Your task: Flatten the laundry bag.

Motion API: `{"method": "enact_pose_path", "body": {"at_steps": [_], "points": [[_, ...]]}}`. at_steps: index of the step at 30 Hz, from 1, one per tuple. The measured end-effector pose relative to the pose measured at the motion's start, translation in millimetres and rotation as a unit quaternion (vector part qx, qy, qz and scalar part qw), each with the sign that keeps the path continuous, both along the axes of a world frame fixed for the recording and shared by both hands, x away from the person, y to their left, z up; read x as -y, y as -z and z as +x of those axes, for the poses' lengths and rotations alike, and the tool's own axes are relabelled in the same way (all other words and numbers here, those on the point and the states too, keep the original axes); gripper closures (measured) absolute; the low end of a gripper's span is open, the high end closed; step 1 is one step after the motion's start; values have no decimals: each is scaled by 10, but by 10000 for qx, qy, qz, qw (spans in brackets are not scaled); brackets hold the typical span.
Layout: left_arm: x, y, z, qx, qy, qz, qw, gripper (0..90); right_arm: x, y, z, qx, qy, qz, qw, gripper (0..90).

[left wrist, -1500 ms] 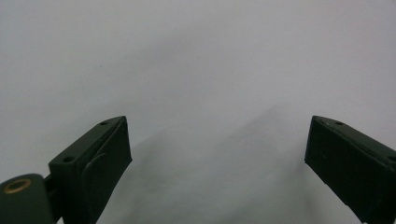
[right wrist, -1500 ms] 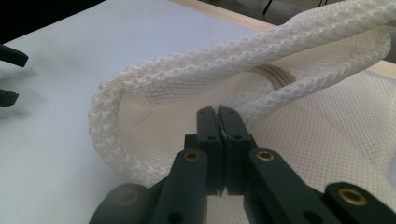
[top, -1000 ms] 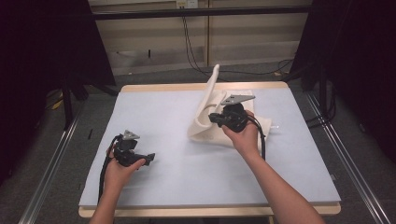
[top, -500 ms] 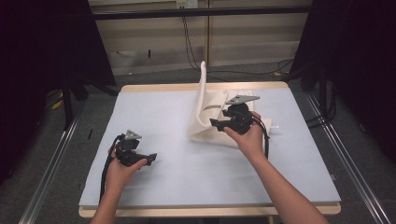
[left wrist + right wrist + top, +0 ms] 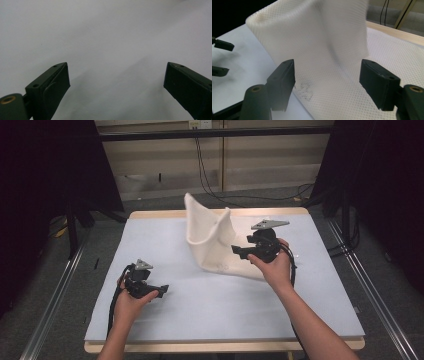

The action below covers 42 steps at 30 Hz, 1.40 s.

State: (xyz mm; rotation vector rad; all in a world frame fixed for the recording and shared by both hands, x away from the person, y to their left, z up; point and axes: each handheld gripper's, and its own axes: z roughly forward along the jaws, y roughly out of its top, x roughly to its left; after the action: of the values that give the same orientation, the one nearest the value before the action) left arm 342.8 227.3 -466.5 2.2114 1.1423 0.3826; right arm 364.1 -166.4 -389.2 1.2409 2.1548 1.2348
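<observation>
A: Bench first, at the left of the high view: pale sheet on top, and the left gripper sits low at the lower left, held just over bare surface. What are its fingers doing?

B: Spread wide, nothing between them. In the left gripper view both fingers frame plain bench sheet and no fabric at all. That hand looks idle, waiting its turn.

A: Moving to the middle, then. The white mesh cloth stands up in the upper centre of the high view, two peaks in the air and a sagging fold between, its lower edge trailing on the bench toward the right.

B: It looks airborne, mid-flop, blurred in the right gripper view, with the rest lying flat toward the upper right of that frame.

A: And the right gripper, right of centre?

B: Its fingers are well apart, and the cloth hangs beyond them, not pinched. So it has no hold on anything. The left gripper's tips show far off at the left edge.

A: The step, as you judge it?

B: Spreading or turning the cloth, I'd say, caught at a release. Next calls for letting the fabric settle, then closing on an edge or corner, likely with the left gripper coming across to take the near side so both can pull it flat.
</observation>
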Motion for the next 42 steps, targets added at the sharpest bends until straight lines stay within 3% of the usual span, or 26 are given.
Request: {"method": "enact_pose_path", "body": {"at_steps": [14, 16, 17, 24, 34, 39, 42], "points": [[31, 24, 69, -92, 23, -160, 9998, 62, 378, 334, -139, -306, 157, -150, 9993, 268], [40, 23, 88, -93, 1, -195, 9998, 62, 443, 383, -179, -355, 178, -243, 9989, 268], [52, 25, 94, -117, -15, -321, 9994, 62, 467, 400, -194, -367, 184, -272, 9988, 271], [105, -8, 164, -108, 51, -393, 9992, 62, 645, 533, -341, -451, 218, -503, 9975, 294], [129, -35, 294, -78, 2, -487, 9988, 44, 841, 656, -556, -556, 390, -432, 9968, 312], [169, -96, 404, -61, 51, -472, 9989, 14, 909, 682, -604, -542, 523, -530, 9957, 312], [192, -138, 472, -52, 35, -533, 9986, 13, 967, 675, -625, -510, 656, -440, 9956, 311]]}}
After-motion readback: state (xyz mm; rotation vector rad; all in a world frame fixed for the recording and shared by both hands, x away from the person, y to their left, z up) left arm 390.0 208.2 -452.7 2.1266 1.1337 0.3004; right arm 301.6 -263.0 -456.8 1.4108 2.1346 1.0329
